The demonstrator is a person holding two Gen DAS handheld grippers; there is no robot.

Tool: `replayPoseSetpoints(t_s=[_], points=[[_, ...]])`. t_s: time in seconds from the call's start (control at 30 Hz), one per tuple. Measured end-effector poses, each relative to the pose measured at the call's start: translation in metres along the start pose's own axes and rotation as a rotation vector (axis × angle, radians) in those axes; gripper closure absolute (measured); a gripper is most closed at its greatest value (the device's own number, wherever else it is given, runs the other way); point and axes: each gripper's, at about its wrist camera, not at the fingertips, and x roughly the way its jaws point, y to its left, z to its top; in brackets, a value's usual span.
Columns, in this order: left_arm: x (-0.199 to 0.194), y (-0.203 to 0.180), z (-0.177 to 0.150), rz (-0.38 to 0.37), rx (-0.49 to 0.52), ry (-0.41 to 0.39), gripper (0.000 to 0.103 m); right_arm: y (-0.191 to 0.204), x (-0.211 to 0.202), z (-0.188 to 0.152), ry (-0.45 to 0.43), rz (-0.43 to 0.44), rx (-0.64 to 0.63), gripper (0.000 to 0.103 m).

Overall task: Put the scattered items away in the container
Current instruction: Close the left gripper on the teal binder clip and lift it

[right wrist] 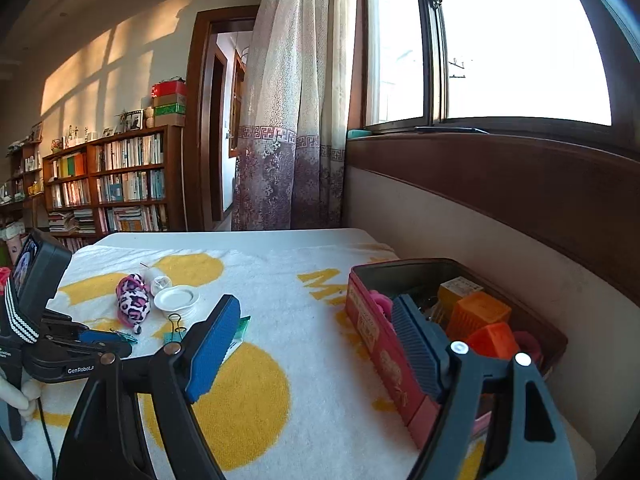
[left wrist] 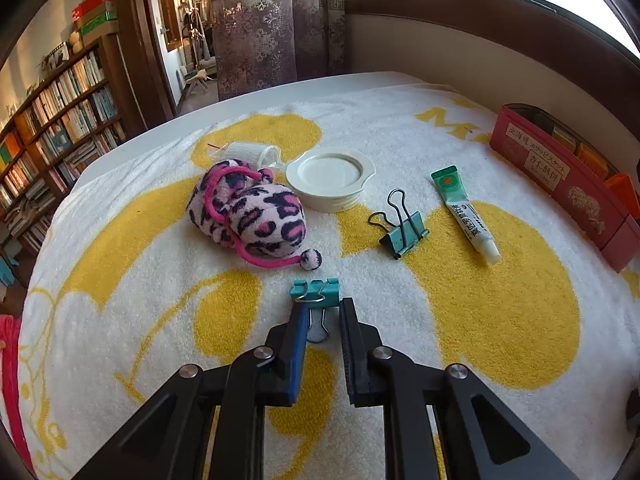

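Note:
My left gripper [left wrist: 323, 312] is open, its fingers on either side of the wire handles of a teal binder clip [left wrist: 315, 289] lying on the towel. A second teal binder clip [left wrist: 402, 232], a green-and-white tube [left wrist: 466, 212], a white round lid [left wrist: 330, 176], a leopard-print plush pouch [left wrist: 250, 216] and a small clear plastic item [left wrist: 250, 151] lie beyond. The pink box [left wrist: 560, 176] stands at the right. My right gripper [right wrist: 320, 336] is open and empty beside the pink box [right wrist: 384, 356], which holds orange items [right wrist: 480, 316].
A yellow-and-white towel [left wrist: 480, 320] covers the table. A wall and window sill run along the right, behind the box. A curtain [left wrist: 276, 28] and bookshelves [left wrist: 60, 120] stand beyond the table's far edge. The left gripper shows in the right wrist view [right wrist: 108, 340].

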Motion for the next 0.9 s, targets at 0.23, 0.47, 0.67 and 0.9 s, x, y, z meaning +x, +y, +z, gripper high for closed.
replayPoseSetpoints(t_s=[0.23,0.47,0.67,0.9], points=[[-0.005,0.013,-0.005,-0.039,-0.104,-0.007,0.091,-0.009,0.016,-0.004,0.079,0.000,0.051,0.022],[-0.004,0.020,-0.006,-0.061,-0.152,-0.005,0.091,-0.011,0.018,-0.005,0.096,-0.021,0.059,0.022],[-0.007,0.018,-0.007,-0.038,-0.145,-0.012,0.091,-0.010,0.015,-0.004,0.085,-0.017,0.053,0.022],[-0.006,0.023,-0.008,-0.053,-0.175,-0.012,0.090,-0.011,0.015,-0.004,0.083,-0.002,0.067,0.022]])
